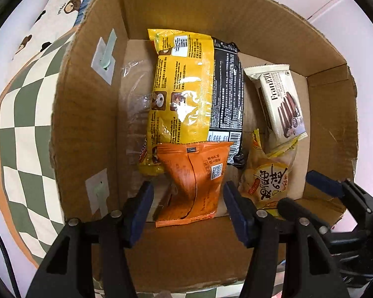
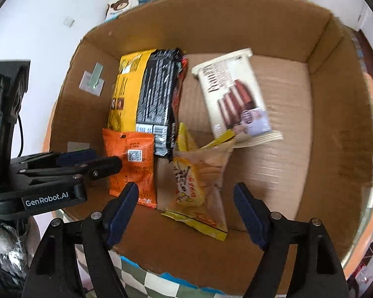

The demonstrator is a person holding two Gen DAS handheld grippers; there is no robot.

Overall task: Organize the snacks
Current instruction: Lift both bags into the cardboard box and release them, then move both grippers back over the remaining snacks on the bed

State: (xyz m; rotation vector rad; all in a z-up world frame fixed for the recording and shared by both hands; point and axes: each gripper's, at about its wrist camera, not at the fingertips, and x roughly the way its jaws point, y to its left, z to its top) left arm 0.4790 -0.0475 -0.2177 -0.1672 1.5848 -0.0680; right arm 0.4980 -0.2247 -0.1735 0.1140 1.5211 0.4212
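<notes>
A cardboard box holds several snack packs. An orange pouch lies at the near side, between the open jaws of my left gripper, which hovers over it without touching. Behind it lie a yellow bag and a black pack. A white Franzzi wafer pack lies to the right. A yellow rice-cracker pouch lies between the open jaws of my right gripper, which also shows in the left wrist view.
The box stands on a green-and-cream checkered cloth. A bear-print fabric lies behind the box. Bare cardboard floor shows in the box's right half.
</notes>
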